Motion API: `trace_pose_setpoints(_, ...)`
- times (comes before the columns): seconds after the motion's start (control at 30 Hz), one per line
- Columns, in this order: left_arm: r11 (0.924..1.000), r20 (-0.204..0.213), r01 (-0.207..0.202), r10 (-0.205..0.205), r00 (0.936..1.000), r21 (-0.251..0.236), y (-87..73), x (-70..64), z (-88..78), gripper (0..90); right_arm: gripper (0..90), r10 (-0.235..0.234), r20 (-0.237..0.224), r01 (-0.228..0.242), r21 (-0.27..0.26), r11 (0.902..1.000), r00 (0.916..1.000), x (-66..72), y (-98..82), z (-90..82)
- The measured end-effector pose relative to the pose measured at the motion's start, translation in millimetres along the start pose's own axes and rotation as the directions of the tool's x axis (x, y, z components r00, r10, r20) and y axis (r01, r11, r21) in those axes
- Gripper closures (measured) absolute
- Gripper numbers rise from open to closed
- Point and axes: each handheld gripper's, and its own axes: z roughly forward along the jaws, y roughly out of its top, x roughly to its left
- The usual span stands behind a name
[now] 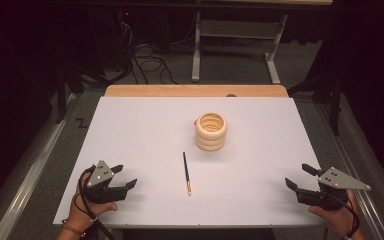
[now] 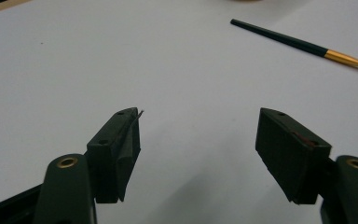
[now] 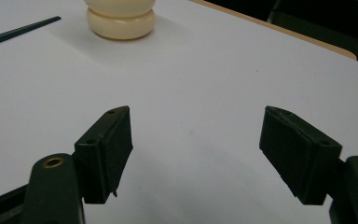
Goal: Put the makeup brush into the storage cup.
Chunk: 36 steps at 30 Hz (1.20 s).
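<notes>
A person's two hands rest at the near corners of a white-topped counter (image 1: 145, 125), each holding a two-jaw tool. The left tool (image 1: 123, 177) sits at the near left corner with its jaws spread wide and nothing between them; in the left gripper view its pads stand well apart over bare white surface. The right tool (image 1: 300, 177) sits at the near right corner, jaws likewise spread and holding nothing. Between the two, near the middle of the counter, lies a slim dark brush (image 1: 186, 172) with a gold ferrule, its gold end pointing toward the person. It touches neither tool and lies well apart from both. Beyond it, toward the far side, stands a cream ribbed holder (image 1: 211, 131), upright and open at the top, near the brush's dark end but apart from it. Past the counter's wooden far edge, cables (image 1: 147, 62) lie on the floor beside a grey metal frame (image 1: 235, 37).
</notes>
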Motion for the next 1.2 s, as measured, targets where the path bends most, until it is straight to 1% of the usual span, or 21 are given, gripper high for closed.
trace_pose_setpoints(0.07, 0.9998, 0.011, -0.003, 0.002, 0.9999, 0.018, 3.8, -1.7, 2.7, 31.2, 26.2, -0.002, 0.002, 0.002, 0.007, 1.0, 1.0, 0.1, -0.2, 0.9)
trace_pose_setpoints(0.13, 0.9966, -0.015, 0.009, -0.008, 0.9999, 0.081, 10.5, -5.8, 8.1, 31.3, 26.1, -0.004, 0.004, 0.004, 0.009, 1.0, 1.0, 0.0, -0.2, 0.9)
trace_pose_setpoints(0.17, 0.9966, -0.015, 0.009, -0.008, 0.9999, 0.081, 10.5, -5.8, 8.1, 31.3, 26.0, -0.002, 0.005, 0.002, 0.008, 1.0, 1.0, -0.1, -0.2, 0.7)
trace_pose_setpoints(0.2, 0.9953, -0.009, 0.014, -0.013, 0.9999, 0.096, 12.0, -6.8, 9.3, 31.3, 26.0, -0.002, 0.005, 0.002, 0.008, 1.0, 1.0, -0.1, -0.2, 0.7)
trace_pose_setpoints(0.23, 0.9951, -0.001, 0.003, -0.003, 1.0, 0.098, 14.1, -8.4, 9.9, 32.0, 26.0, 0.002, 0.009, -0.002, 0.007, 1.0, 1.0, -0.4, -0.4, 0.3)
trace_pose_setpoints(0.3, 0.9948, 0.004, -0.002, 0.002, 1.0, 0.102, 15.6, -9.3, 9.9, 31.9, 25.8, -0.002, 0.009, 0.002, 0.006, 1.0, 1.0, -1.2, -0.7, 0.7)
trace_pose_setpoints(0.37, 0.9951, 0.009, -0.008, 0.007, 0.9999, 0.099, 18.8, -11.6, 9.9, 31.2, 25.8, 0.005, 0.007, -0.005, 0.009, 0.9999, 1.0, -1.1, -1.2, 1.2)
trace_pose_setpoints(0.43, 0.9957, 0.017, -0.003, 0.001, 0.9999, 0.093, 22.1, -14.7, 10.6, 30.4, 25.7, 0.004, 0.008, -0.004, 0.011, 0.9999, 1.0, -0.6, -1.0, 1.3)
trace_pose_setpoints(0.47, 0.9958, 0.031, -0.002, -0.001, 0.9995, 0.092, 26.3, -18.8, 12.0, 30.3, 25.7, 0.0, 0.009, 0.0, 0.009, 1.0, 1.0, -0.6, -0.8, 1.2)
trace_pose_setpoints(0.53, 0.9959, 0.032, -0.006, 0.003, 0.9995, 0.09, 28.8, -21.2, 12.7, 30.0, 25.7, 0.001, 0.007, -0.002, 0.009, 1.0, 1.0, -0.8, -0.7, 1.1)
trace_pose_setpoints(0.57, 0.9953, 0.033, -0.008, 0.005, 0.9994, 0.097, 33.7, -26.6, 15.4, 30.0, 25.7, 0.005, 0.012, -0.005, 0.013, 0.9999, 0.9999, -0.9, -1.0, 1.1)
trace_pose_setpoints(0.63, 0.995, 0.037, -0.011, 0.008, 0.9993, 0.099, 36.1, -29.3, 16.9, 30.1, 25.7, 0.0, 0.016, 0.0, 0.015, 0.9999, 0.9999, -1.4, -1.1, 1.6)
trace_pose_setpoints(0.7, 0.9934, 0.037, -0.011, 0.007, 0.9993, 0.114, 41.1, -35.0, 21.2, 30.9, 25.7, 0.0, 0.016, 0.0, 0.02, 0.9998, 0.9999, -1.2, -1.5, 2.2)
trace_pose_setpoints(0.77, 0.9925, 0.057, -0.019, 0.013, 0.9983, 0.121, 45.6, -40.1, 25.1, 31.1, 25.8, 0.001, 0.015, -0.001, 0.021, 0.9998, 0.9999, -0.7, -1.4, 2.2)
trace_pose_setpoints(0.83, 0.9914, 0.07, -0.012, 0.003, 0.9975, 0.13, 50.0, -44.5, 29.1, 31.3, 25.8, 0.0, 0.015, -0.001, 0.022, 0.9998, 0.9999, -0.5, -1.4, 2.4)
trace_pose_setpoints(0.87, 0.989, 0.064, -0.004, -0.006, 0.998, 0.148, 54.5, -48.2, 33.1, 32.2, 25.8, 0.0, 0.013, -0.001, 0.023, 0.9997, 0.9999, -0.4, -1.6, 2.5)
trace_pose_setpoints(0.97, 0.9898, 0.078, 0.004, -0.015, 0.9968, 0.142, 58.0, -50.7, 35.7, 32.3, 25.7, 0.0, 0.019, -0.001, 0.026, 0.9997, 0.9998, -0.7, -1.8, 2.5)
trace_pose_setpoints(1.07, 0.9905, 0.071, 0.01, -0.02, 0.9973, 0.137, 62.7, -54.9, 39.0, 31.8, 25.8, 0.001, 0.021, -0.002, 0.025, 0.9997, 0.9998, -1.4, -2.2, 2.5)
trace_pose_setpoints(1.13, 0.9894, 0.058, 0.021, -0.03, 0.9979, 0.143, 65.7, -57.3, 41.1, 31.8, 25.8, 0.001, 0.021, -0.002, 0.027, 0.9996, 0.9998, -1.4, -2.5, 2.4)
trace_pose_setpoints(1.17, 0.9869, 0.034, 0.032, -0.038, 0.9987, 0.158, 68.6, -60.1, 43.7, 32.5, 25.8, -0.003, 0.019, 0.003, 0.029, 0.9996, 0.9998, -1.5, -2.4, 2.5)
trace_pose_setpoints(1.2, 0.9869, 0.034, 0.032, -0.038, 0.9987, 0.158, 68.6, -60.1, 43.7, 33.8, 25.8, -0.003, 0.019, 0.003, 0.029, 0.9996, 0.9998, -1.5, -2.4, 2.5)
